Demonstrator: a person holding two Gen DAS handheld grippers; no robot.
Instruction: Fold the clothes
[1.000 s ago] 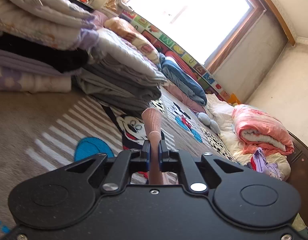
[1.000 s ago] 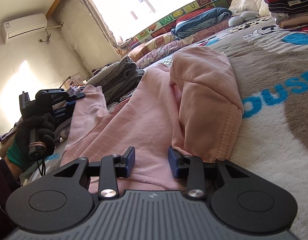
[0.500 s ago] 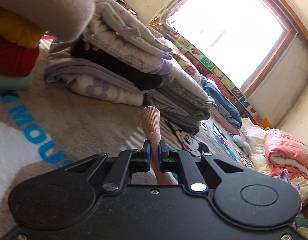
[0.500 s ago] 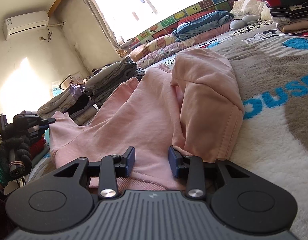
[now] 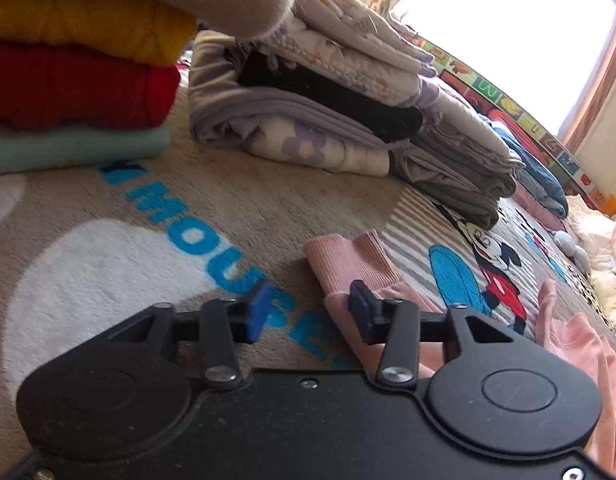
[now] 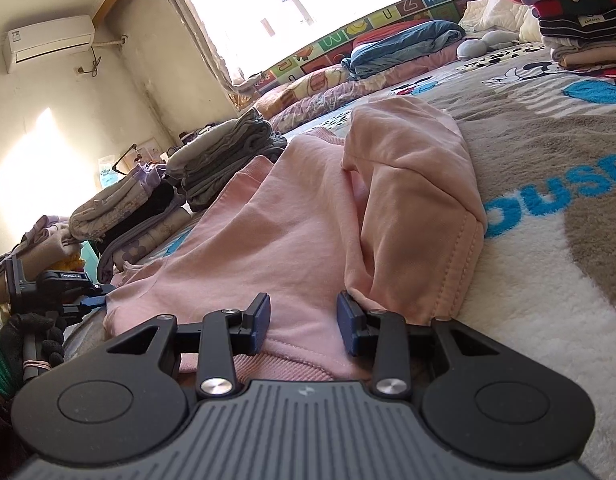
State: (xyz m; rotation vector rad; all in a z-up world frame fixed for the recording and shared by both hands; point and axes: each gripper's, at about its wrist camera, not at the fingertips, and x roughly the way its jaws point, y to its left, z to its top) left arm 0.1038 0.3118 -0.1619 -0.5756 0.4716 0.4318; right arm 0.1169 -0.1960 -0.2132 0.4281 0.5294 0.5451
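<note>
In the left wrist view, the left gripper (image 5: 308,309) stood wide open, its right finger touching the pink ribbed cuff (image 5: 350,261) lying on the Mickey blanket (image 5: 107,256). In the right wrist view, the right gripper (image 6: 303,324) gaped over the pink hoodie (image 6: 291,216) hem, gripping nothing; only this view showed the hood (image 6: 412,208)

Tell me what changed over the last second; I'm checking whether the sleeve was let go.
The left gripper carried the pink sleeve cuff out sideways, away from the pink hoodie, lowered it onto the blanket, then opened and let go; the cuff now lies flat beside its right finger. The right gripper stayed open at the hoodie's hem, and the hood kept its place.
</note>
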